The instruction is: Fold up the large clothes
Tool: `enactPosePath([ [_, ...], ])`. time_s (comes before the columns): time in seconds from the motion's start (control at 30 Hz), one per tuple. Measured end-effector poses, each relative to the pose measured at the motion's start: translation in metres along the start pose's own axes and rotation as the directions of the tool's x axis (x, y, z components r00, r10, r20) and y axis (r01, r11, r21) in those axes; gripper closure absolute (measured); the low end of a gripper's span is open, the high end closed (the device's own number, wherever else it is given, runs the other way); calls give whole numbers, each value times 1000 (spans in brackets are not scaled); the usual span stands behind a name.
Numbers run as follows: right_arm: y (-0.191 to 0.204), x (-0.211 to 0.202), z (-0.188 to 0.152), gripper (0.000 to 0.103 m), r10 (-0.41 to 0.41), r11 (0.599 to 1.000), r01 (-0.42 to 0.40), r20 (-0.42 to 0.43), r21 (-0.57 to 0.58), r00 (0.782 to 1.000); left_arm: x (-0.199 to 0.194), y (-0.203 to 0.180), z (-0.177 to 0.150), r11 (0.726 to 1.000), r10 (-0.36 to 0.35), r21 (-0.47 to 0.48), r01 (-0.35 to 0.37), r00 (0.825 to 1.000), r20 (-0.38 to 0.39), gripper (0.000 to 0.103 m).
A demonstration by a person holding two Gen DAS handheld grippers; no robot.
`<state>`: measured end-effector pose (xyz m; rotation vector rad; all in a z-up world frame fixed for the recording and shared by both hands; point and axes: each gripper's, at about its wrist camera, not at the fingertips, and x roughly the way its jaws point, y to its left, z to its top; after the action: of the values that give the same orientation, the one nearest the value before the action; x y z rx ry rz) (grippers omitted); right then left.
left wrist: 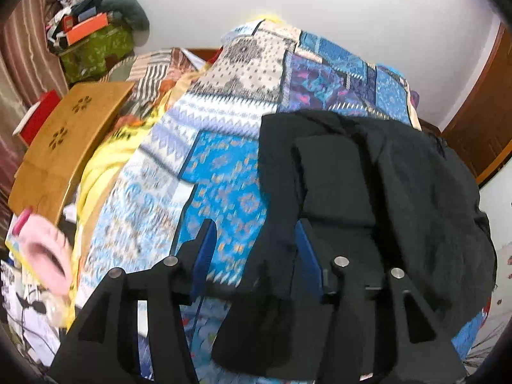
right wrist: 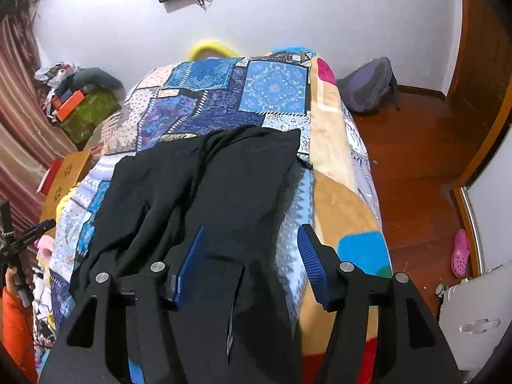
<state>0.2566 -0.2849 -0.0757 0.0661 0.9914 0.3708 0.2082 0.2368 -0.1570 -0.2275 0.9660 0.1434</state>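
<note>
Both cams sit just behind their tongs, looking forward and down along the bed from its near end, close over the black garment (left wrist: 368, 172). Left wrist view sits over its left edge, right wrist view over its right edge. Shared: garment (right wrist: 204, 185), patchwork bedspread (left wrist: 224, 166), far white wall (right wrist: 288, 9).
</note>
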Motion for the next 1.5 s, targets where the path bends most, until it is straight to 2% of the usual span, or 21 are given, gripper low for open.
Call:
enactPosePath([
  [0.1, -2, 0, -13, 48, 4, 1000, -4, -12, 13, 1000, 2, 13, -20, 1000, 6, -15, -7, 999, -41, 51],
  [0.2, -7, 6, -31, 48, -3, 999, 5, -39, 45, 999, 13, 29, -44, 997, -26, -72, 19, 994, -102, 48],
  [0.37, -19, 16, -63, 48, 1, 994, 12, -108, 112, 994, 41, 47, -89, 988, -70, -153, 38, 976, -208, 48],
  [0.43, -25, 22, -76, 48, 9, 989, 12, -134, 149, 991, 54, 51, -106, 978, -110, -200, 60, 962, -249, 48],
  [0.53, -33, 29, -91, 48, 31, 979, 4, -169, 205, 985, 67, 52, -123, 962, -156, -258, 88, 954, -255, 46],
  [0.6, -37, 35, -101, 48, 49, 969, -1, -188, 247, 981, 75, 52, -129, 949, -177, -299, 98, 952, -250, 40],
  [0.7, -40, 41, -114, 48, 97, 953, -33, -198, 302, 975, 82, 46, -132, 940, -176, -328, 95, 958, -226, 28],
  [0.77, -39, 41, -116, 48, 105, 947, -43, -183, 318, 978, 84, 40, -132, 945, -156, -317, 79, 962, -223, 24],
  [0.87, -32, 40, -116, 48, 112, 950, -61, -153, 306, 982, 85, 33, -132, 954, -142, -292, 72, 964, -224, 25],
  [0.9, -31, 40, -117, 53, 116, 950, -65, -151, 304, 982, 83, 33, -132, 954, -145, -292, 76, 964, -224, 26],
  [0.93, -28, 41, -117, 61, 118, 952, -70, -149, 297, 982, 81, 32, -133, 952, -153, -293, 83, 962, -225, 31],
  [1.0, -22, 42, -116, 69, 89, 964, -45, -156, 262, 984, 74, 35, -132, 951, -174, -291, 104, 959, -225, 45],
  [1.07, -16, 38, -114, 79, 41, 976, -8, -146, 219, 988, 64, 29, -127, 953, -200, -270, 138, 956, -216, 71],
  [1.13, -19, 31, -115, 90, 47, 973, -16, -130, 228, 990, 51, 24, -121, 956, -210, -246, 158, 957, -199, 81],
  [1.23, -24, 23, -114, 93, 75, 966, -47, -99, 255, 992, 28, 10, -107, 968, -198, -184, 170, 969, -149, 83],
  [1.3, -25, 16, -111, 94, 75, 966, -53, -78, 253, 994, 12, 2, -96, 965, -223, -164, 203, 969, -110, 84],
  [1.4, -20, 6, -99, 95, 73, 971, -61, -47, 230, 996, -14, -16, -72, 953, -280, -132, 271, 959, -49, 86],
  [1.5, -11, -7, -76, 95, 111, 975, -108, -4, 195, 994, -40, -32, -44, 940, -332, -75, 332, 943, 16, 86],
])
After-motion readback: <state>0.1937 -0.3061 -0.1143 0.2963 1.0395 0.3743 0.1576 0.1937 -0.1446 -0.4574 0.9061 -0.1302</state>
